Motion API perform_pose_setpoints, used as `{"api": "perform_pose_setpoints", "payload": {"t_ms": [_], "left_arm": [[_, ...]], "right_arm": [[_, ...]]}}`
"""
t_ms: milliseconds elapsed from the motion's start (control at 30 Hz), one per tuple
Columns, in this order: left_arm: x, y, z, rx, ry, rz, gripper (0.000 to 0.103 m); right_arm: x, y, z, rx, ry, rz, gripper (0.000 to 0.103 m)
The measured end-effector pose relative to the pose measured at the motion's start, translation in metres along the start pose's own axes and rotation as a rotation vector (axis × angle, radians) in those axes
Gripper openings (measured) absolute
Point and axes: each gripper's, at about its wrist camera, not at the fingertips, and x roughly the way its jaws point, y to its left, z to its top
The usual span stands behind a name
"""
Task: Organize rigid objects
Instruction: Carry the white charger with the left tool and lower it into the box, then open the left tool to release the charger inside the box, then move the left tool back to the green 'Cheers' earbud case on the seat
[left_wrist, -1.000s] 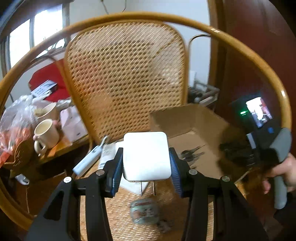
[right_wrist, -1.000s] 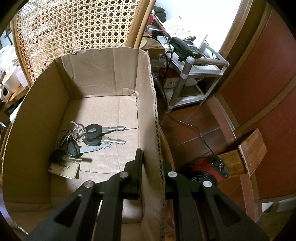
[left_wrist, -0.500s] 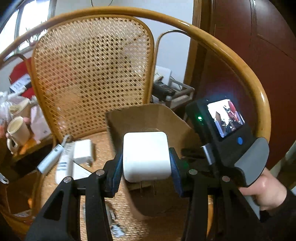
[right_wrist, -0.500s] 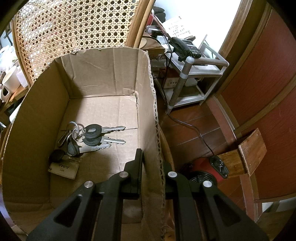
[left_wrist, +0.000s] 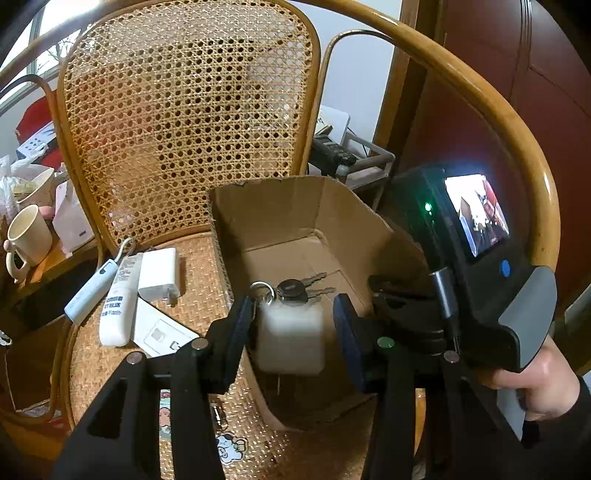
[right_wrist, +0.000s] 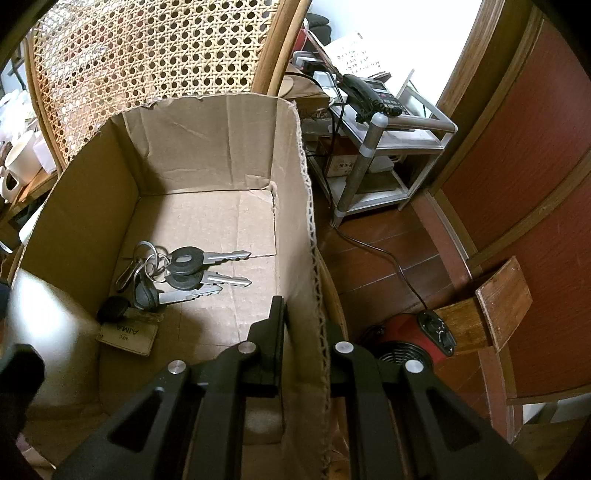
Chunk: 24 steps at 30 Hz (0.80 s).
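Note:
A white charger block (left_wrist: 290, 339) sits blurred between my left gripper's (left_wrist: 293, 317) pads, above the open cardboard box (left_wrist: 280, 206). It looks smaller than before, and a gap shows at the right pad, so the jaws no longer press on it. The same block shows as a white blur (right_wrist: 48, 314) at the box's left wall in the right wrist view. A bunch of keys (right_wrist: 184, 269) with a tag lies on the box floor. My right gripper (right_wrist: 304, 332) is shut on the box's right wall, held by a hand (left_wrist: 532, 380).
The box stands on a rattan chair seat (left_wrist: 199, 280). Left of it lie a second white charger (left_wrist: 159, 273), a white tube (left_wrist: 118, 299) and a pale blue stick (left_wrist: 92, 291). Mugs (left_wrist: 27, 236) stand on a side table. A metal rack (right_wrist: 380, 122) and a red heater (right_wrist: 406, 339) stand to the right.
My left gripper swung right from the chair seat to over the box and tipped down. The charger, gripped tightly before, now looks blurred and loose between the pads. The right gripper has not moved.

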Motion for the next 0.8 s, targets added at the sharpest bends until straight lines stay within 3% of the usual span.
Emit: {"api": "perform_pose_setpoints", "payload": {"t_ms": [33, 100, 233, 300, 500, 800], "left_arm": [[-0.001, 0.002, 0.0, -0.005, -0.001, 0.001, 0.047], [-0.004, 0.007, 0.001, -0.018, -0.006, 0.013, 0.066], [-0.01, 0.018, 0.004, -0.037, -0.024, 0.047, 0.077], [-0.014, 0.025, 0.004, -0.059, -0.022, 0.08, 0.091], [-0.016, 0.054, 0.005, -0.125, -0.001, 0.141, 0.098], [-0.016, 0.092, -0.006, -0.139, 0.061, 0.219, 0.098]], "right_arm": [[0.0, 0.0, 0.0, 0.0, 0.0, 0.0, 0.012], [-0.001, 0.0, 0.0, -0.001, -0.001, 0.002, 0.012], [-0.001, 0.0, -0.001, -0.007, -0.003, 0.002, 0.012], [-0.002, 0.0, -0.001, -0.005, -0.002, 0.003, 0.012], [-0.002, 0.0, -0.001, -0.005, -0.002, 0.003, 0.012], [0.0, 0.0, -0.002, -0.009, -0.002, 0.002, 0.012]]}}
